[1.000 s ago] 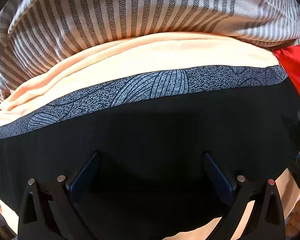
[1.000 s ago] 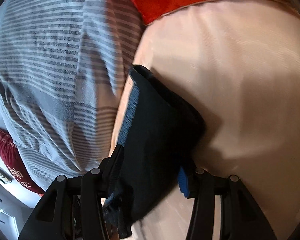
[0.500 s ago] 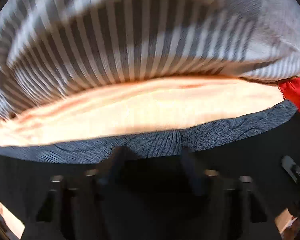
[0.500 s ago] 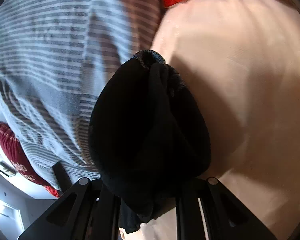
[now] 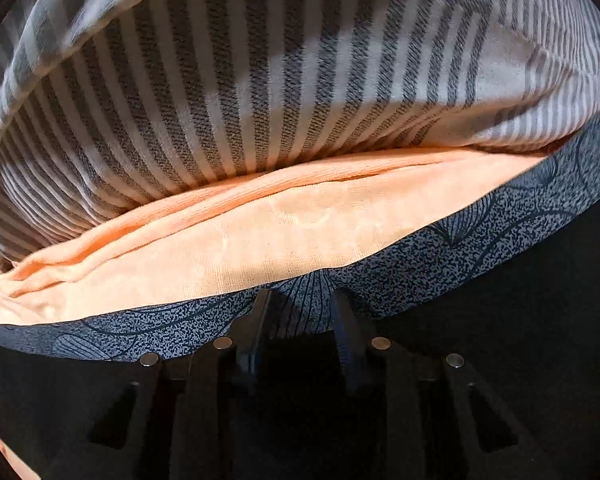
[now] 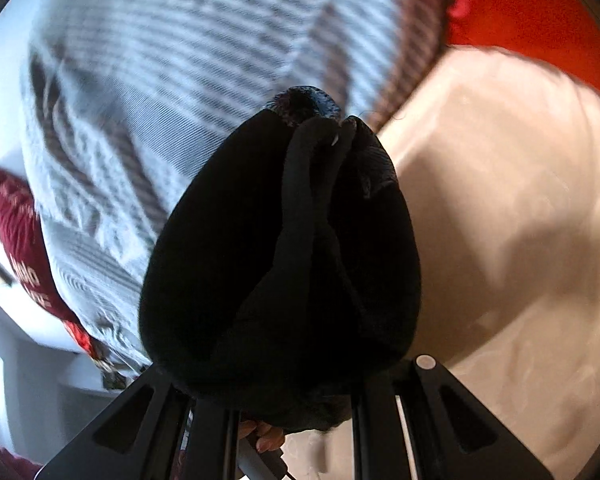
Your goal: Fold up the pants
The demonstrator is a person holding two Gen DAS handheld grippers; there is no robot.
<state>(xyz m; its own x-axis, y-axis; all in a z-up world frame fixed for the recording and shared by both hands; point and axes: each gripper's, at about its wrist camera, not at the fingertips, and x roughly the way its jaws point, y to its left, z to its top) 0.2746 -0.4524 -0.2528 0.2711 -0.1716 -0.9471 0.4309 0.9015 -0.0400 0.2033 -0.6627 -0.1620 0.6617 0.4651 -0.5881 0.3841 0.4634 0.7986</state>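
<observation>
While our left gripper (image 5: 300, 300) pinches the speckled waistband (image 5: 440, 256) of the black pants (image 5: 520, 340), its fingers nearly together on the cloth, our right gripper (image 6: 292, 392) clamps a bunched fold of the same pants, which bulges up between its fingers and hides their tips. Beyond the waistband we see the peach sheet (image 5: 260, 240) of the bed, then a striped blanket (image 5: 260, 80). From the right wrist, a red cloth (image 6: 520, 12) lies at the sheet's far edge.

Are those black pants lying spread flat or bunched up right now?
Bunched: the black pants hang in a gathered clump from the right hand-held gripper.
</observation>
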